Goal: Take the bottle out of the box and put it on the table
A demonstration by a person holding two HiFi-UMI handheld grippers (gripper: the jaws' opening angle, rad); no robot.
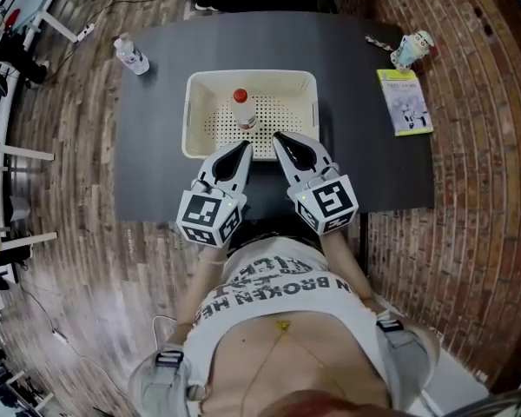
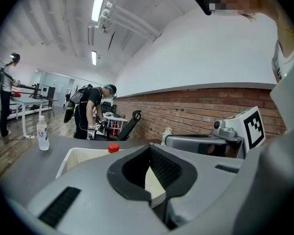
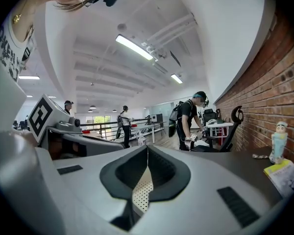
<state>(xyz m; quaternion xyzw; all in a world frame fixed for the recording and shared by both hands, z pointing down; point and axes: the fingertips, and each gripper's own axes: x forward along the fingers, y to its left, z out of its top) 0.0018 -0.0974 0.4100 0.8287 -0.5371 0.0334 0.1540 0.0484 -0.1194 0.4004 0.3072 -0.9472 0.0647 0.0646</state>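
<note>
Dark table (image 1: 152, 146), box (image 1: 192, 115) on it. Bottle (image 1: 242, 111) stood upright, 12 o'clock from left claw (image 1: 242, 150), the closer one; right claw (image 1: 279, 138) beside. Both clenched, empty.

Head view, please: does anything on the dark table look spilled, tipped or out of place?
Nothing stands out: the red-capped clear bottle stands upright in the cream perforated box, and the dark table shows no spill.

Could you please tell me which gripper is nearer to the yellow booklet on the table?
Right. The right gripper sits at the basket's near rim, the yellow booklet off to its right; the left gripper is beside it, farther left.
</note>
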